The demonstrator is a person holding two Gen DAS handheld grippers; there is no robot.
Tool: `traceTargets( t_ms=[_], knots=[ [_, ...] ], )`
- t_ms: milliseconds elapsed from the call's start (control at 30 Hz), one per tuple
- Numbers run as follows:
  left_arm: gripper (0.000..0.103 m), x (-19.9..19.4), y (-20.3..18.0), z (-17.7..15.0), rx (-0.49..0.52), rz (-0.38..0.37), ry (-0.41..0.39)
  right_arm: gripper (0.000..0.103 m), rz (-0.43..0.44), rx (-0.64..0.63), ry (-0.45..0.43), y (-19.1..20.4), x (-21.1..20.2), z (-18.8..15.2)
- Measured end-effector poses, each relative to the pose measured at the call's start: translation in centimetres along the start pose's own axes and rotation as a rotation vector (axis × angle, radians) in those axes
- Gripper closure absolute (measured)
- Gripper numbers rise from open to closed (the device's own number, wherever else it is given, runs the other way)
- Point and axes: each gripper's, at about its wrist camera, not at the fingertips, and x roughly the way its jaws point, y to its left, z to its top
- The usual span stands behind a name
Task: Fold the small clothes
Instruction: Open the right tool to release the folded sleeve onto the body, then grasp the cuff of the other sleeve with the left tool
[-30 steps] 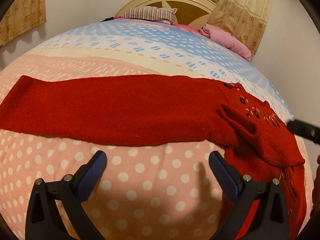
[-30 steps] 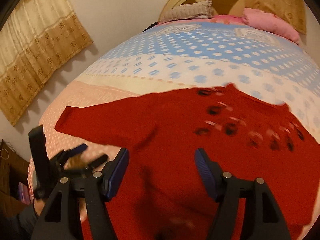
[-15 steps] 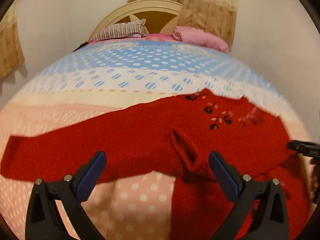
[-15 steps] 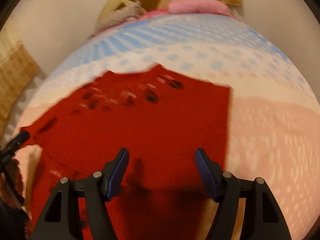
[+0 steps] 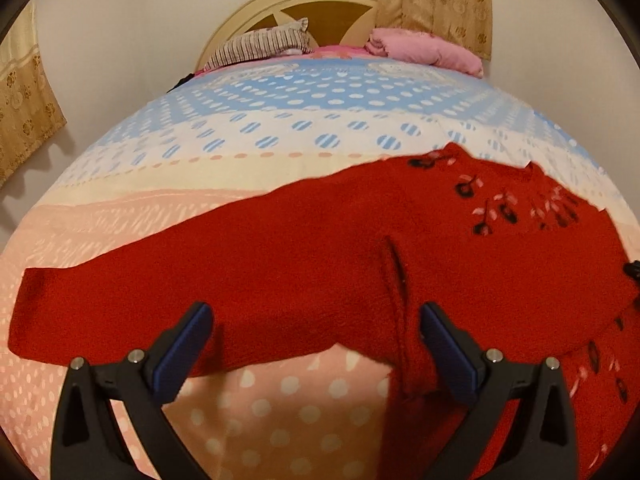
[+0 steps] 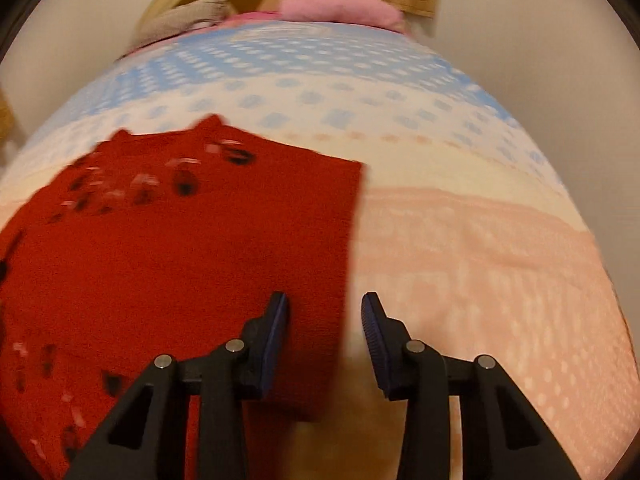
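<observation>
Since the earlier frames both cameras have swung across the bed, and the right gripper (image 6: 325,334) now sits lower over the sweater's straight right edge, its jaws having just been closing. That edge of the red sweater (image 5: 304,256) lies between its 2 pads, which stand apart and do not press the cloth. Spread flat on the pink dotted part of the bedspread (image 5: 280,420), near the foot edge, the sweater has 1 long sleeve stretched toward the left side and dark flower embroidery near the neckline. A short raised crease runs down where sleeve meets body. Jaws wide apart, the left gripper (image 5: 314,350) tilts down over the sleeve's lower edge, holding nothing. Only the left view shows the full sleeve; only the right view, blurred, shows the body's right edge. A striped pillow (image 5: 260,45) and pink pillow (image 5: 424,50) rest at the headboard (image 5: 288,0).
</observation>
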Motion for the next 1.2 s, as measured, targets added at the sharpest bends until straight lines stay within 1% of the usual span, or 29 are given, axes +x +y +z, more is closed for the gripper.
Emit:
traceTargets(
  t_ms=[33, 133, 167, 233, 300, 333, 400, 433, 500, 533, 567, 600, 633, 667, 700, 767, 833, 900, 933, 1000, 1033, 1067, 1100, 1133, 1167, 1200],
  knots=[
    [0.0, 0.1, 0.1, -0.1, -0.003, -0.001, 0.007, 0.063, -0.003, 0.011, 0.001, -0.5, -0.1, -0.3],
    [0.0, 0.4, 0.8, -0.2, -0.055, -0.031, 0.015, 0.063, 0.016, 0.029, -0.001, -1.6, -0.9, -0.8],
    [0.0, 0.2, 1.1, -0.2, -0.075, -0.028, 0.01, 0.063, 0.025, 0.037, -0.006, -1.7, -1.3, -0.7],
    [0.0, -0.5, 2.1, -0.6, -0.14, 0.008, -0.023, 0.063, 0.045, 0.047, -0.048, -1.3, -2.5, -0.2],
    [0.0, -0.5, 3.1, -1.0, -0.185, 0.004, -0.01, 0.063, 0.087, 0.019, -0.095, 0.3, -3.5, 0.6],
    [0.0, -0.3, 3.4, -1.2, -0.202, 0.0, 0.003, 0.063, 0.099, -0.003, -0.105, 1.2, -3.5, 0.9],
    [0.0, 0.2, 4.0, -1.4, -0.235, -0.002, 0.034, 0.063, 0.123, -0.061, -0.115, 3.4, -3.1, 1.7],
    [0.0, 0.3, 4.1, -1.4, -0.243, -0.005, 0.042, 0.063, 0.137, -0.079, -0.104, 4.3, -2.6, 2.1],
    [0.0, 0.2, 3.9, -1.5, -0.242, -0.004, 0.04, 0.063, 0.091, -0.081, -0.046, 4.9, -0.7, 2.3],
    [0.0, 0.0, 3.7, -1.6, -0.234, -0.003, 0.034, 0.063, 0.05, -0.052, -0.005, 4.5, 0.4, 2.3],
    [0.0, -0.1, 3.6, -1.7, -0.225, -0.006, 0.031, 0.063, 0.022, -0.013, 0.015, 3.8, 1.0, 2.1],
    [0.0, -0.1, 3.5, -1.8, -0.223, -0.01, 0.028, 0.058, 0.01, 0.026, 0.008, 2.8, 1.1, 1.8],
    [0.0, -0.1, 3.6, -1.8, -0.224, -0.013, 0.027, 0.052, -0.013, 0.035, 0.008, 2.5, 1.0, 1.6],
    [0.0, 0.0, 3.6, -1.8, -0.222, -0.015, 0.029, 0.052, -0.038, 0.034, 0.003, 2.5, 0.5, 1.5],
    [0.0, 0.2, 3.5, -1.7, -0.217, -0.014, 0.038, 0.052, -0.046, 0.02, -0.011, 3.1, -0.2, 1.5],
    [0.0, 0.3, 3.4, -1.7, -0.208, -0.003, 0.048, 0.052, -0.004, -0.016, -0.035, 4.7, -1.4, 1.8],
    [0.0, 0.1, 3.6, -1.8, -0.207, -0.024, 0.05, 0.052, 0.093, -0.07, -0.066, 7.3, -2.8, 2.3],
    [0.0, 0.1, 4.1, -2.0, -0.214, -0.053, 0.073, 0.052, 0.187, -0.139, -0.069, 10.5, -3.1, 2.4],
    [0.0, 0.1, 4.4, -2.1, -0.216, -0.068, 0.082, 0.052, 0.198, -0.158, -0.058, 11.5, -2.8, 2.2],
    [0.0, -0.5, 5.4, -2.6, -0.23, -0.079, 0.089, 0.052, 0.187, -0.181, -0.021, 12.6, -1.3, 1.6],
    [0.0, -0.9, 6.2, -2.9, -0.239, -0.079, 0.091, 0.05, 0.164, -0.176, 0.002, 12.3, -0.4, 1.1],
    [0.0, -1.3, 7.0, -3.1, -0.246, -0.075, 0.088, 0.046, 0.153, -0.159, -0.006, 11.9, 0.2, 0.7],
    [0.0, -1.9, 8.3, -3.5, -0.253, -0.054, 0.077, 0.037, 0.145, -0.149, -0.033, 11.3, 0.2, 0.3],
    [0.0, -2.2, 8.9, -3.8, -0.252, -0.036, 0.073, 0.034, 0.135, -0.146, -0.046, 10.8, 0.3, 0.0],
    [0.0, -2.6, 10.2, -4.1, -0.251, -0.005, 0.073, 0.034, 0.142, -0.134, -0.053, 10.6, 0.3, -0.2],
    [0.0, -2.8, 11.2, -4.4, -0.255, 0.01, 0.076, 0.034, 0.153, -0.117, -0.058, 10.3, 0.2, -0.5]
  ],
)
